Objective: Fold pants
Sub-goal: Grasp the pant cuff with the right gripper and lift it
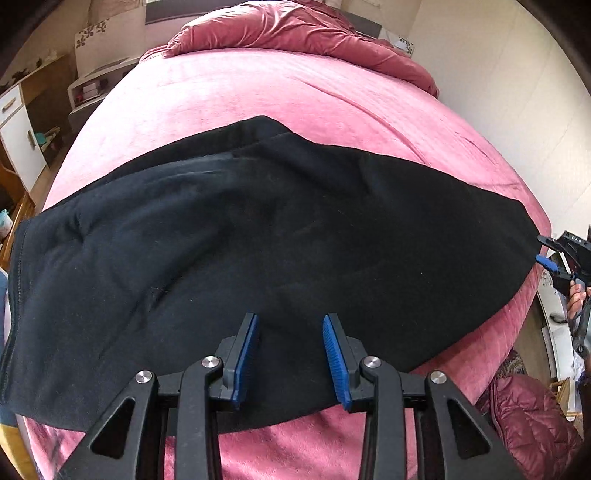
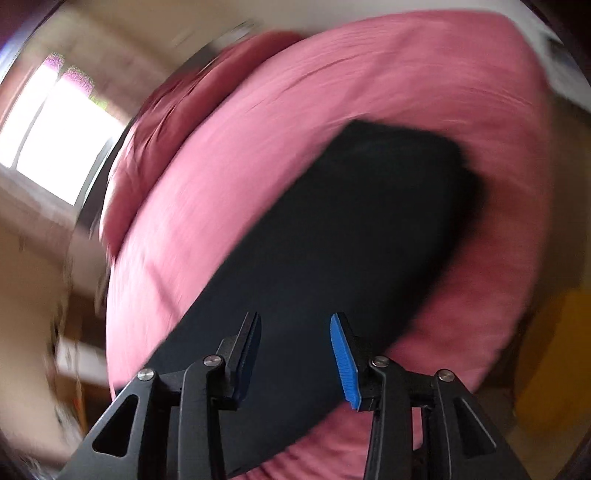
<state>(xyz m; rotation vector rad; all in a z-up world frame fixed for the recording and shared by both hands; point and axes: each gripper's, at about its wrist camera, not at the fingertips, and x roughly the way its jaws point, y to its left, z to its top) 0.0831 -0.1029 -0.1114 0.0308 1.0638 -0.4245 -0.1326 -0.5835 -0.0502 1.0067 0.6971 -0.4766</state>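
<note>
Hovering nearest the lens, the left gripper [image 1: 291,354] is held with its blue-padded fingers apart and nothing between them, above the near edge of the pants [image 1: 258,240]. The right gripper [image 2: 295,354] is likewise spread and empty over the dark cloth; its view is smeared by motion. In the left wrist view it is seen at the far right, just beside the narrow end of the garment.

The pants are laid flat across the pink bed cover [image 1: 277,88], apparently already doubled leg on leg, hem at left.

Beyond, a rumpled duvet [image 1: 295,29] is heaped at the head of the bed.

Step judged in hand: positioning for a crosswise fold. Next called for: an end of the garment is to be pinched through all layers and carried over the other.
</note>
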